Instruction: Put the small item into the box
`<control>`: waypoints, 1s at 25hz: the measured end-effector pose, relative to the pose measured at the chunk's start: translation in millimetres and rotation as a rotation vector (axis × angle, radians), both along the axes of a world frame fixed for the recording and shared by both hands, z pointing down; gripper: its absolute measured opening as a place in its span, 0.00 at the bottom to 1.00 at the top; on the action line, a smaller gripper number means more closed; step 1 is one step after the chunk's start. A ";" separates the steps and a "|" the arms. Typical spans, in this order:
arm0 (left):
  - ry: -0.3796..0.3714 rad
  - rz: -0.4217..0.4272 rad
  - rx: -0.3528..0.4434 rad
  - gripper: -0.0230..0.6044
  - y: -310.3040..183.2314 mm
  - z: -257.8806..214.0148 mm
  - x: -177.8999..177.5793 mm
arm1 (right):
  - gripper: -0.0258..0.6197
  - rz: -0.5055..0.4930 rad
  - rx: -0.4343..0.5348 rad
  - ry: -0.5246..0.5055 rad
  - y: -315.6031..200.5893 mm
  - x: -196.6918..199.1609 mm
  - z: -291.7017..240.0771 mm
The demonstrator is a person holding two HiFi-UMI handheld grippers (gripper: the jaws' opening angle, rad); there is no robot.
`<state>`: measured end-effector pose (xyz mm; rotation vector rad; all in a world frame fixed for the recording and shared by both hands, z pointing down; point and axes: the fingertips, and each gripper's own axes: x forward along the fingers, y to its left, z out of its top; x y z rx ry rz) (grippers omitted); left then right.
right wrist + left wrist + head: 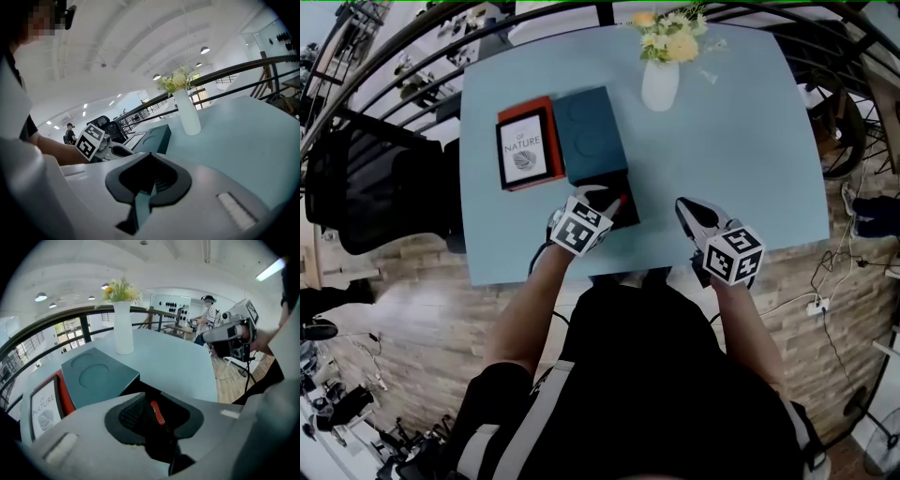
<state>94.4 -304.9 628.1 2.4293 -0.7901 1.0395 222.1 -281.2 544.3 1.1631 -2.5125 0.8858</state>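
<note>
Between left gripper (pixel 161 425) fingers (pixel 132 412), small red item (pixel 157 412)

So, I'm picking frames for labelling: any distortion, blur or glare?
Head view: strong fisheye, the table edges bow; no glare. Left gripper view: black corners, the left gripper body soft, the red item in its jaws sharp. Right gripper view: ceiling bright, mosaic patch top left.

White flower vase (pixel 660 84), red-edged book (pixel 528 145)

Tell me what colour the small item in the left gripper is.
Red. The small item shows best in the left gripper view.
</note>
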 end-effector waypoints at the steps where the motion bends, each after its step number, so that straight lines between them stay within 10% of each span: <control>1: 0.022 -0.025 0.031 0.20 -2.3 -9.3 -2.1 | 0.04 -0.010 0.009 -0.003 0.7 1.3 -3.9; 13: 0.202 -0.342 0.173 0.05 -1.4 -93.7 -6.3 | 0.04 -0.149 0.100 -0.023 -3.1 28.1 -32.2; 25: 0.438 -0.421 0.309 0.05 34.8 -174.5 -44.9 | 0.04 -0.252 0.232 -0.021 23.9 -27.7 -70.5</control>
